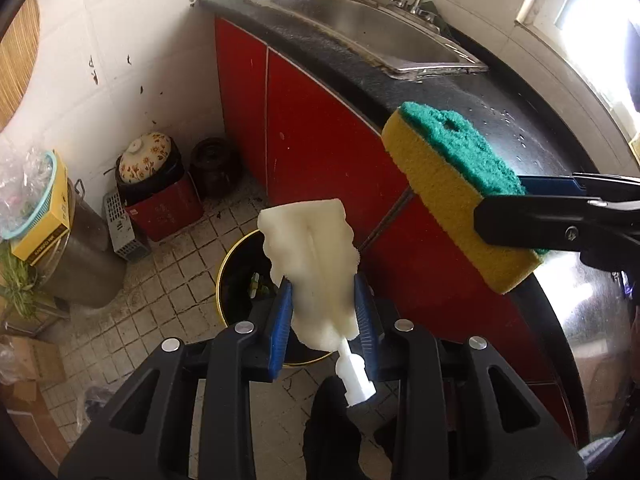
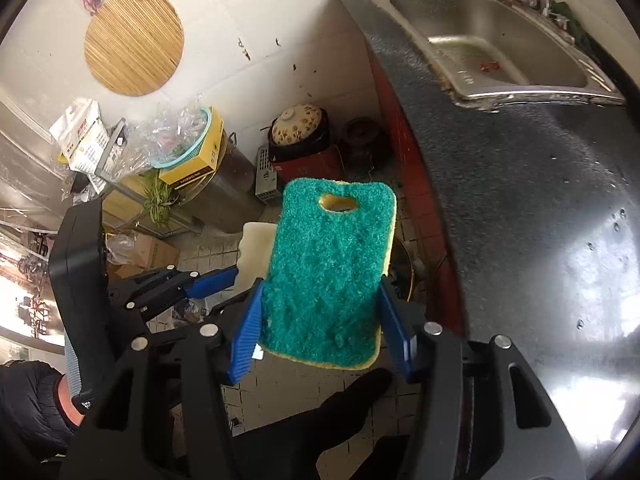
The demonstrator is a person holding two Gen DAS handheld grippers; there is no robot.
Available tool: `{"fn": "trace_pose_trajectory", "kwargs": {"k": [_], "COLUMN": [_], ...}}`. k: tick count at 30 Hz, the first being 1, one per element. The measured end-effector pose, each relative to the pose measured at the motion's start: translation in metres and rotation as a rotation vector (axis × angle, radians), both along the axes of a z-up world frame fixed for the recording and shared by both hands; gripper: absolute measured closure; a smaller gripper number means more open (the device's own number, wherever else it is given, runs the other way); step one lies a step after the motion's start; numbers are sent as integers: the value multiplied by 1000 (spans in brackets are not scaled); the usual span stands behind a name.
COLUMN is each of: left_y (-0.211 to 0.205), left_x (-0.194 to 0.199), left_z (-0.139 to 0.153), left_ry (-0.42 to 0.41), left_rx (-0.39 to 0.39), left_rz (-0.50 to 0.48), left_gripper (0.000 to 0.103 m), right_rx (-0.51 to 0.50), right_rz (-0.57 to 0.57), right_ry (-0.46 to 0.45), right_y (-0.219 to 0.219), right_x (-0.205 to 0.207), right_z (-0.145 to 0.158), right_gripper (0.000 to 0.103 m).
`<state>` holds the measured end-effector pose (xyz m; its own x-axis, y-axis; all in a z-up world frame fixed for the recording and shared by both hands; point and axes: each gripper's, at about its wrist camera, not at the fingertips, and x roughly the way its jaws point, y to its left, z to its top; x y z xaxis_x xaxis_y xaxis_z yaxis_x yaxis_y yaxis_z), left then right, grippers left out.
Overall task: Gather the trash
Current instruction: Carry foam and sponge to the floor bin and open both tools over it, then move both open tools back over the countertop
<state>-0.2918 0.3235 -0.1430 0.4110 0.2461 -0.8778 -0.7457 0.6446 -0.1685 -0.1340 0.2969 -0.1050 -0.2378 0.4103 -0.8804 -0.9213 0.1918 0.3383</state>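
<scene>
Left wrist, white sponge (image 1: 310, 264) over bin rim (image 1: 224, 264)

Daylight from blown-out window (image 1: 580, 12), strong glare on dark wet countertop (image 2: 560, 220), heavy fisheye bending and black vignette at edges, floor dimmer, slight motion softness.

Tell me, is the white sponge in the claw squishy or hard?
Probably squishy: the white sponge looks pinched narrower where the left claw squeezes it, and its edges are lumpy. It likely weighs little, since it sticks up without drooping. The hard white stem at its bottom looks stiff.
</scene>
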Motion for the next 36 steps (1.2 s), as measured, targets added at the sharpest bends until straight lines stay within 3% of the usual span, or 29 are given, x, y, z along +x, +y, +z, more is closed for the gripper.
{"fn": "trace_pose_trajectory", "kwargs": {"k": [3,9,10,12,19,22,24,29,32,36], "left_y": [22,43,46,49,46,39,35,8,-17,-72], "left_x": [-5,-9,-11,-14,-17,-13,-10,24,64,138], "left_z": [-26,-50,-52,-56,-55,-48,-38,8,39,76], "left_ry": [5,-7,-9,-8,7,21,16,-30,-77,-129], "left_rx": [-34,-64,-67,-73,-52,-40,-26,46,75,104], "left_rz": [15,9,9,13,-1,-19,-25,-89,-186,-407], "left_gripper": [73,72,67,46,38,35,28,15,10,8], "right_rx": [-38,-77,-78,-78,-37,-9,18,74,98,106], "right_rz": [27,45,48,52,13,-20,-54,-188,-305,-470], "right_ry": [-9,-24,-28,-44,-36,-40,-48,-111,-167,-270], "right_y": [25,55,58,64,47,27,10,-54,-108,-190], "right_x": [-7,-11,-12,-13,2,13,22,59,89,126], "right_z": [-20,-42,-43,-44,-27,-10,5,46,72,103], "right_gripper": [49,45,40,32,29,25,22,17,12,11]}}
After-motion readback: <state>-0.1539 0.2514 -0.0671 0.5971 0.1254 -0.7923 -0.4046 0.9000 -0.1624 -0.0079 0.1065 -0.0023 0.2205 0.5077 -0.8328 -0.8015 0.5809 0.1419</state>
